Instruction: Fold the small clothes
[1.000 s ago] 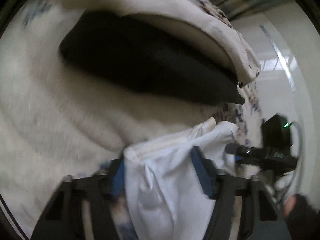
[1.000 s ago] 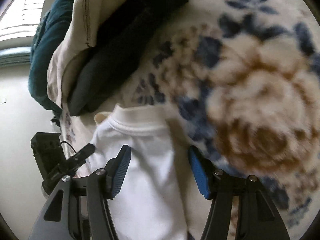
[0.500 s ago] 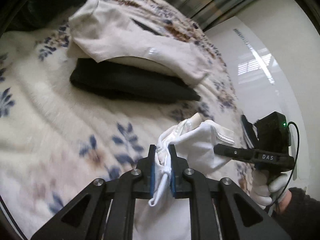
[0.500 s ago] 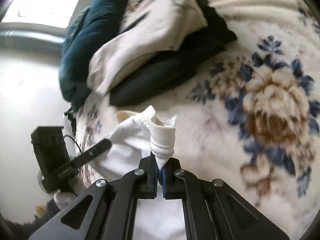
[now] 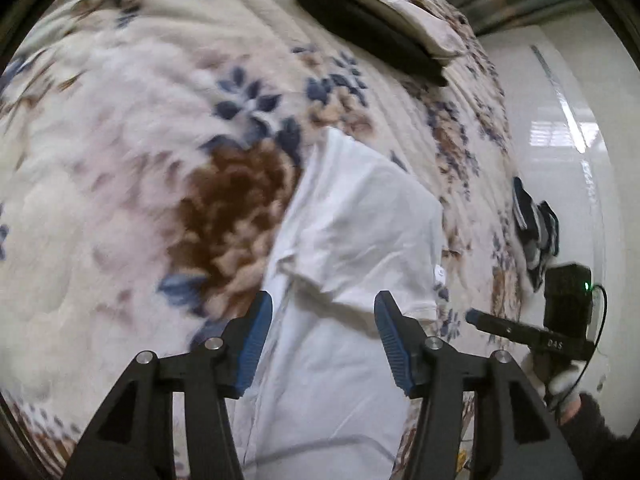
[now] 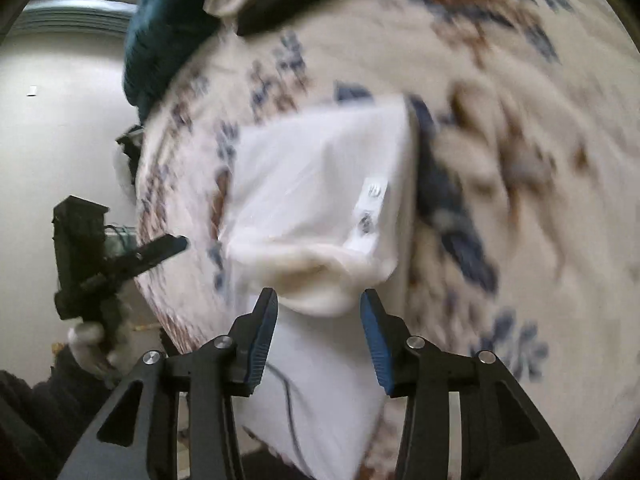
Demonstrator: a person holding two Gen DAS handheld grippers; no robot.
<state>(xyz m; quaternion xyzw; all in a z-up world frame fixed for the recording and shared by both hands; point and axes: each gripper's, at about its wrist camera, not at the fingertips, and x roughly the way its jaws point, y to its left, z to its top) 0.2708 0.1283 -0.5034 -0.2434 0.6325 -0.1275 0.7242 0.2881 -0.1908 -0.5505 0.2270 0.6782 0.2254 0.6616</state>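
Observation:
A small white garment [image 5: 352, 248] lies folded over on a floral blanket [image 5: 140, 140]; it also shows in the right wrist view [image 6: 316, 208] with a small label on its top layer. My left gripper [image 5: 323, 340] is open and empty just above the garment's near part. My right gripper [image 6: 319, 340] is open and empty, its blue pads either side of the folded edge without holding it. The right gripper also shows in the left wrist view [image 5: 520, 330], and the left gripper in the right wrist view [image 6: 132, 258].
A pile of clothes, a cream piece over a black one [image 5: 372, 28], lies at the far end of the blanket; a dark teal item [image 6: 168, 20] sits beside it. The blanket's edge and a pale floor [image 5: 568, 140] are to the right.
Both grippers were shut on the garment's neckline half a second ago. They have opened and let it go, and the garment's top part now lies folded down over its body.

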